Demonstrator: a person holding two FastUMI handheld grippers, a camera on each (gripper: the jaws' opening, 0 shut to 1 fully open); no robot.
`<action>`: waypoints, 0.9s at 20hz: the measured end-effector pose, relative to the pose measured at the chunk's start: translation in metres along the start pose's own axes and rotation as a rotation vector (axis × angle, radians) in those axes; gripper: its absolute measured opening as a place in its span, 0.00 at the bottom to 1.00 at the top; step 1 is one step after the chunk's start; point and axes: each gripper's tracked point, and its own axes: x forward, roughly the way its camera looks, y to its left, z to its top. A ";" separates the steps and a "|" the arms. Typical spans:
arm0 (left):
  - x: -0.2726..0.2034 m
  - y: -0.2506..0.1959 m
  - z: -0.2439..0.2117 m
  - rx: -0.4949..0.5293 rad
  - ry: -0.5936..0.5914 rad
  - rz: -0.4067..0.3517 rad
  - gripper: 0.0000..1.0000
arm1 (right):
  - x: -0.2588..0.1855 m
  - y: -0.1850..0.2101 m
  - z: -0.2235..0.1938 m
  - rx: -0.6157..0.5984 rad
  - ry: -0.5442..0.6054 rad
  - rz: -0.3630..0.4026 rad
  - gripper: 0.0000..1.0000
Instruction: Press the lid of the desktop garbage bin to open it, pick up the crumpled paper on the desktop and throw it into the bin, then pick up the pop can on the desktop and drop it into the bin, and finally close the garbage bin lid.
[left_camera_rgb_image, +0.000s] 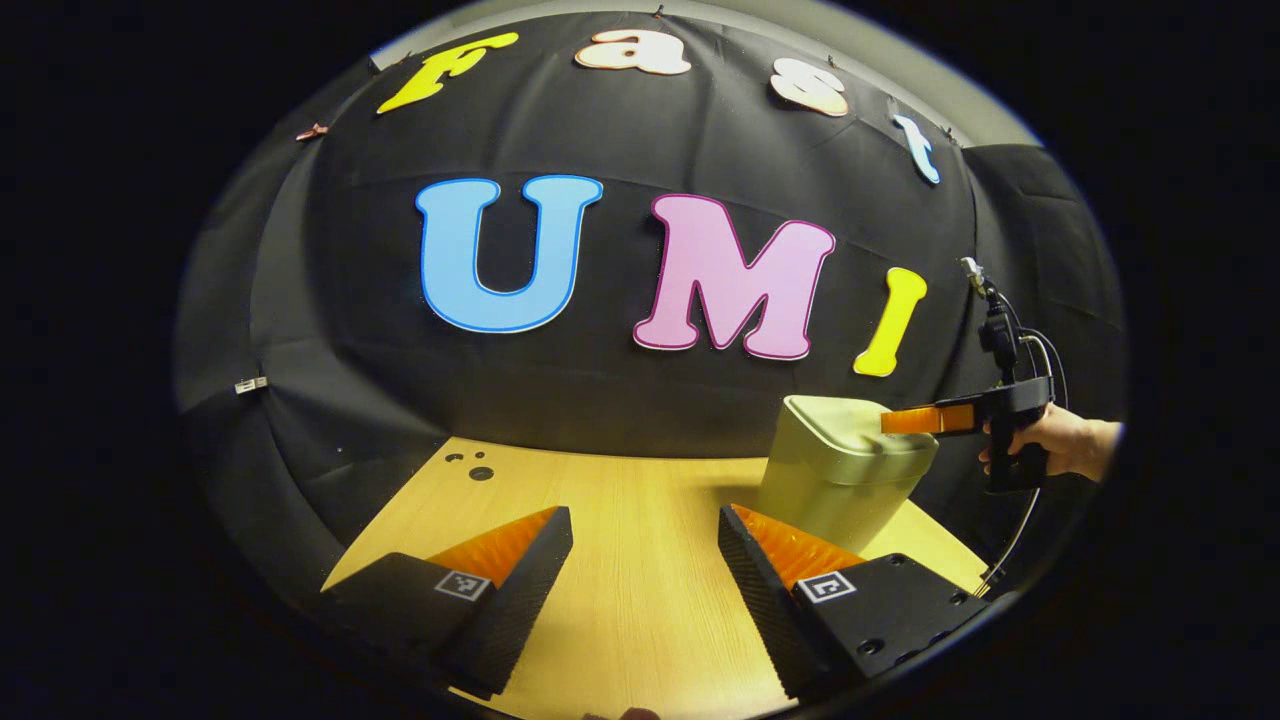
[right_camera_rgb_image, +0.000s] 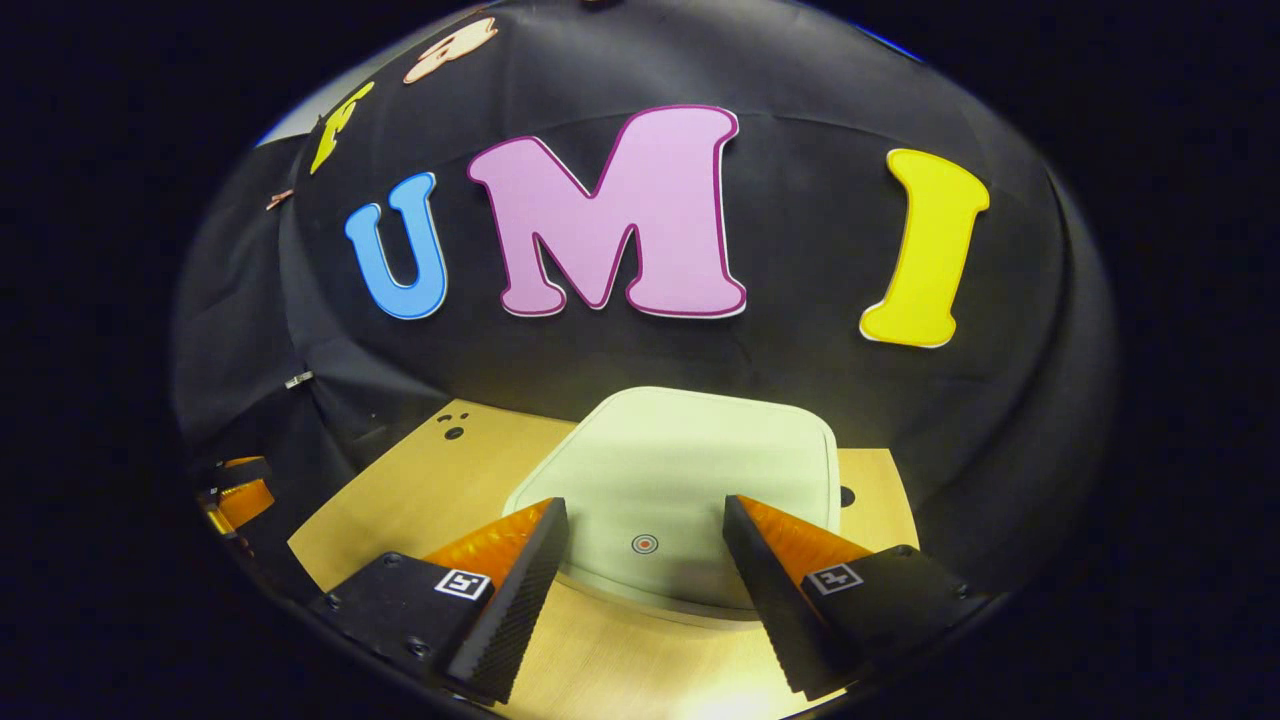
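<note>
While your right gripper (right_camera_rgb_image: 645, 560) hangs spread over the bin lid (right_camera_rgb_image: 690, 460) | lid shut, its target dot (right_camera_rgb_image: 645, 544) straight down between the fingers | left gripper (left_camera_rgb_image: 645, 570) spread, empty, bin (left_camera_rgb_image: 840, 470) to its right | paper, can unseen.

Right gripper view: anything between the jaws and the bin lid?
Nothing. In the right gripper view the right gripper hangs open over the closed bin lid, jaws either side of the lid's small round target mark, with only bare lid between them.
</note>
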 end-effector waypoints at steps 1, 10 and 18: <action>0.000 -0.001 0.001 0.004 0.000 -0.003 0.98 | -0.004 0.002 0.004 -0.003 -0.019 0.003 0.98; 0.007 -0.014 0.001 0.014 0.006 -0.037 0.95 | -0.045 0.018 0.019 -0.026 -0.097 0.030 0.98; 0.016 -0.027 0.002 0.018 0.009 -0.077 0.95 | -0.069 0.051 0.000 -0.041 -0.144 0.074 0.98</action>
